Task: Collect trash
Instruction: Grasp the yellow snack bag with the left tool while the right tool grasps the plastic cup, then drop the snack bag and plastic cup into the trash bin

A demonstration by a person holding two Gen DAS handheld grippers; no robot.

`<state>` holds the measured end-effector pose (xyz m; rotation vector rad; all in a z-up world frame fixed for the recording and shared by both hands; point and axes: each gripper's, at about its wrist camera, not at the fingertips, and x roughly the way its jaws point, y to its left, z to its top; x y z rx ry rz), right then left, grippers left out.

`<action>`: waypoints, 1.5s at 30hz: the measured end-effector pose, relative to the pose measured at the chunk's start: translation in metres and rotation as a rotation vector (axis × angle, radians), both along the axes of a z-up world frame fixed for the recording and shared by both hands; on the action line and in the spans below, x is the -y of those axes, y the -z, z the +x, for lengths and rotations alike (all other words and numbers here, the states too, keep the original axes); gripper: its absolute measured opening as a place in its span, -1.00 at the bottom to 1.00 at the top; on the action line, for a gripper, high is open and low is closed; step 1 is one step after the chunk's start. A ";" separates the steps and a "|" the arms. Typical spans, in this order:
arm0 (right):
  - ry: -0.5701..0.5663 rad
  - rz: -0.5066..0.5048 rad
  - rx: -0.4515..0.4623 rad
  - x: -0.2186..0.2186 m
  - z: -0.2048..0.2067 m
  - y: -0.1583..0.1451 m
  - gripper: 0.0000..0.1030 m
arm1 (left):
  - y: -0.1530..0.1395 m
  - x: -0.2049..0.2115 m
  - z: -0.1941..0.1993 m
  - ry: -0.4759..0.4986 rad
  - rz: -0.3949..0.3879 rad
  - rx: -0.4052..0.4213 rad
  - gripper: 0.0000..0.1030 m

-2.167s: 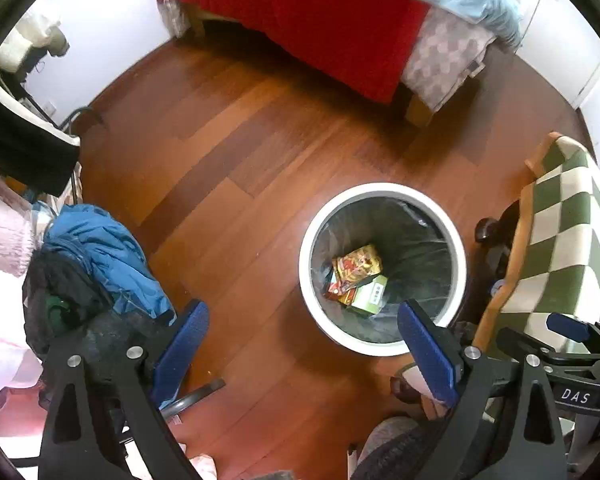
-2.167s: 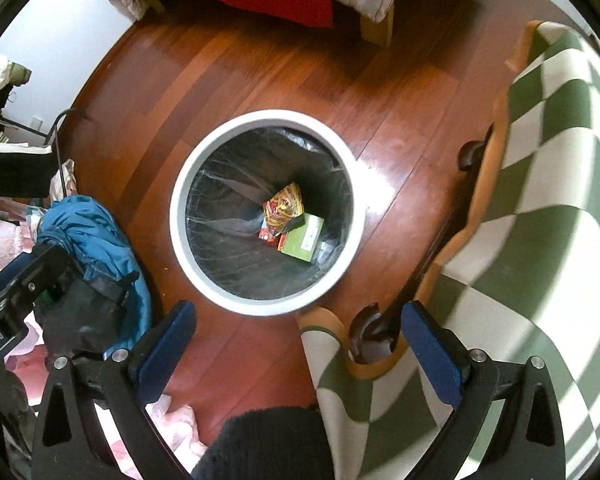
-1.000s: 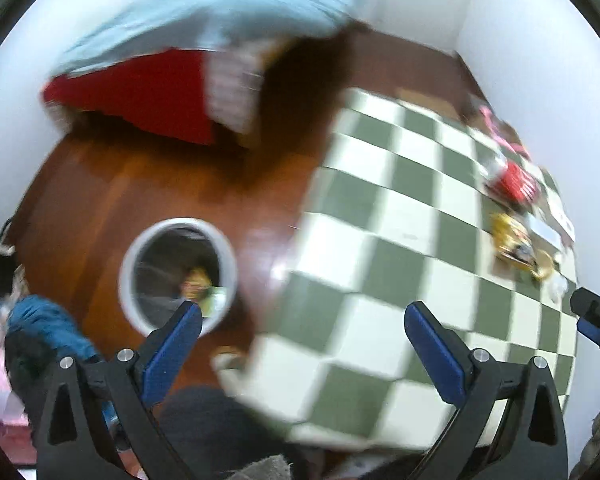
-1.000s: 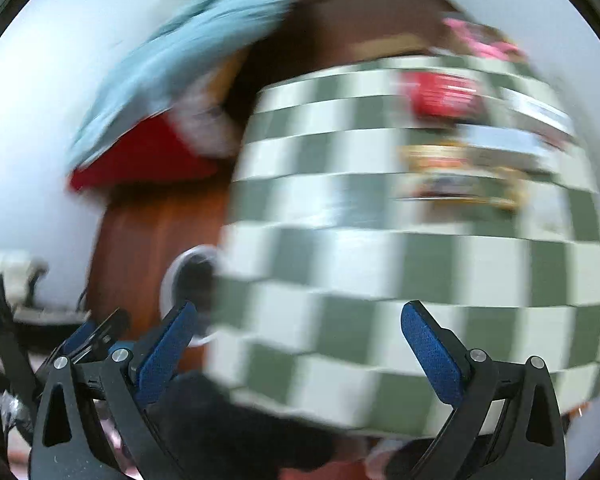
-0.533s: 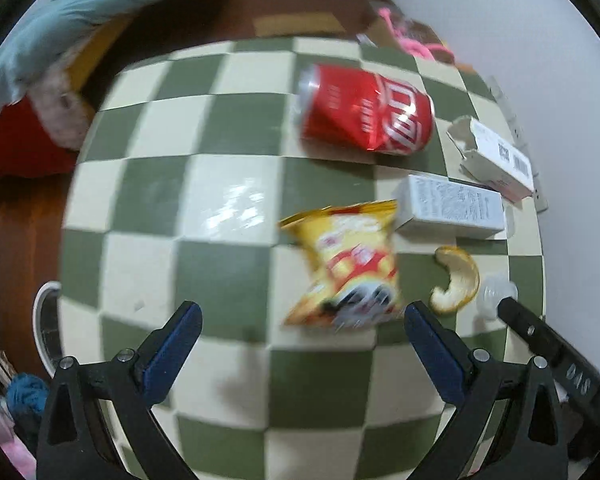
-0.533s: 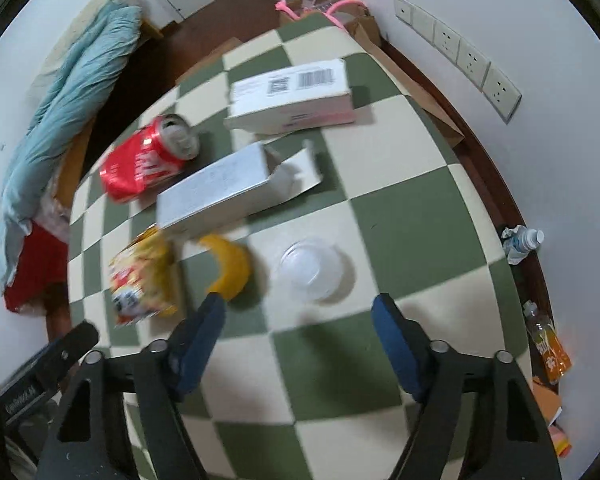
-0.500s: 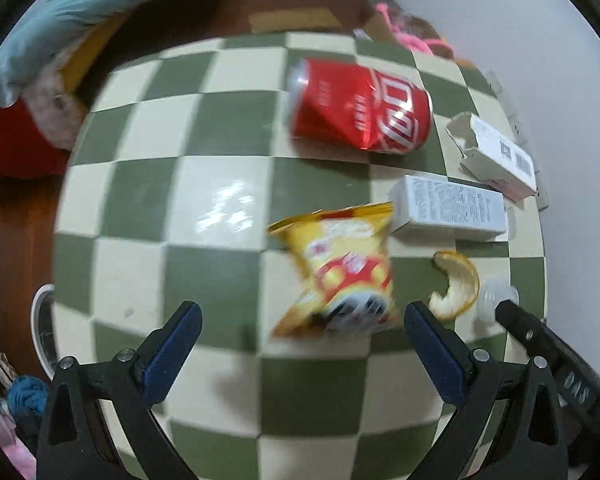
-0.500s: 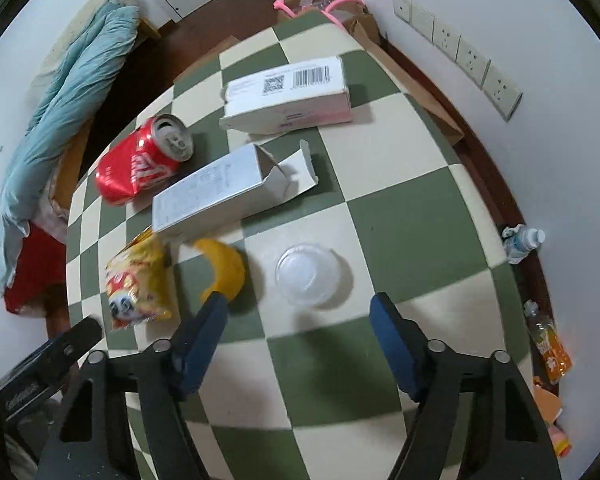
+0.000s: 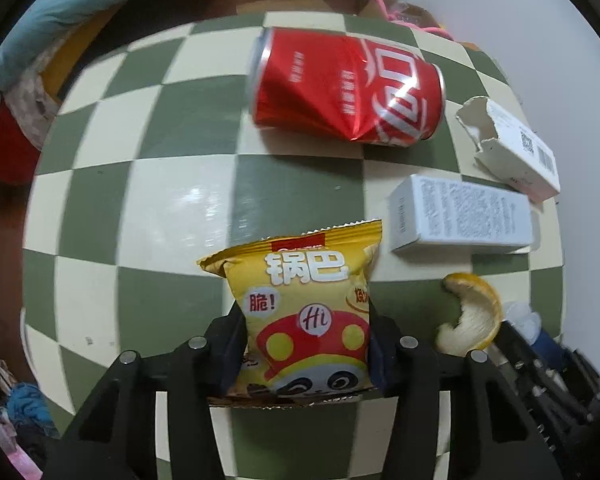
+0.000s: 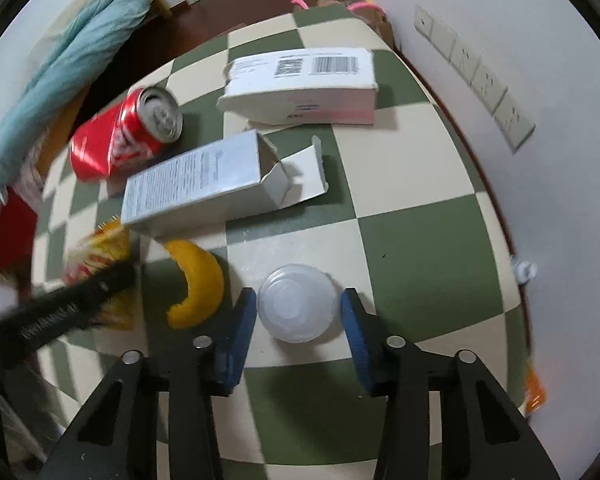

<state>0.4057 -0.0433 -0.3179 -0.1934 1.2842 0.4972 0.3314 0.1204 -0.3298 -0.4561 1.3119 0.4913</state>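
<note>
1. Two tongs work over a round tabletop (image 9: 172,128) covered in a green-and-cream checked pattern, glossy enough to show a glare patch in the middle of the left wrist view.
2. The left tongs (image 9: 306,354) sit at the lower centre of that view, closed in on a yellow snack bag (image 9: 306,308); both pads press its sides and the bag stands up between them.
3. The right tongs (image 10: 298,318) sit at the lower centre of the right wrist view, their blue pads part-way open on either side of a clear plastic lid (image 10: 298,302) that lies flat on the tabletop; whether the pads touch it I cannot tell.
4. A dented red soda can (image 9: 346,88) lies on its side in the upper centre of the left wrist view.
5. At the right of that view a white printed carton (image 9: 460,214) lies flat, with an opened white box bearing a barcode (image 9: 514,150) just above it, near the tabletop's edge.
6. A curled piece of orange peel (image 9: 474,314) lies at the lower right, just beside the snack bag and below the carton.
7. Around the tabletop: dark reddish wooden floor (image 10: 140,48), a white wall (image 10: 500,20) with a row of wall sockets (image 10: 476,76) at the upper right of the right wrist view, and a pale blue blanket (image 10: 80,52) at its upper left.
8. A small plastic bottle (image 10: 525,270) shows beyond the tabletop's right edge, by the wall.
</note>
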 end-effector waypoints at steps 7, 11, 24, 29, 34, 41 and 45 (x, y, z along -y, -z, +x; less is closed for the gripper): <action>-0.025 0.009 0.052 0.004 -0.021 -0.012 -0.16 | -0.037 0.004 -0.055 -0.018 0.091 0.068 -0.12; -0.047 0.052 0.083 0.008 -0.040 -0.038 -0.16 | -0.074 0.010 -0.086 -0.022 0.153 0.142 -0.12; -0.226 0.250 0.146 -0.039 -0.131 -0.140 -0.16 | -0.185 -0.043 -0.192 -0.113 0.301 0.343 -0.12; -0.346 0.322 0.134 -0.094 -0.179 -0.164 -0.16 | -0.199 -0.075 -0.246 -0.187 0.341 0.349 -0.12; -0.475 0.369 0.077 -0.162 -0.236 -0.164 -0.16 | -0.192 -0.123 -0.312 -0.310 0.336 0.318 -0.12; -0.636 0.322 -0.057 -0.268 -0.317 -0.113 -0.16 | -0.142 -0.197 -0.400 -0.457 0.224 0.250 -0.12; -0.702 0.257 -0.150 -0.315 -0.355 -0.070 -0.16 | -0.102 -0.236 -0.438 -0.518 0.143 0.193 -0.12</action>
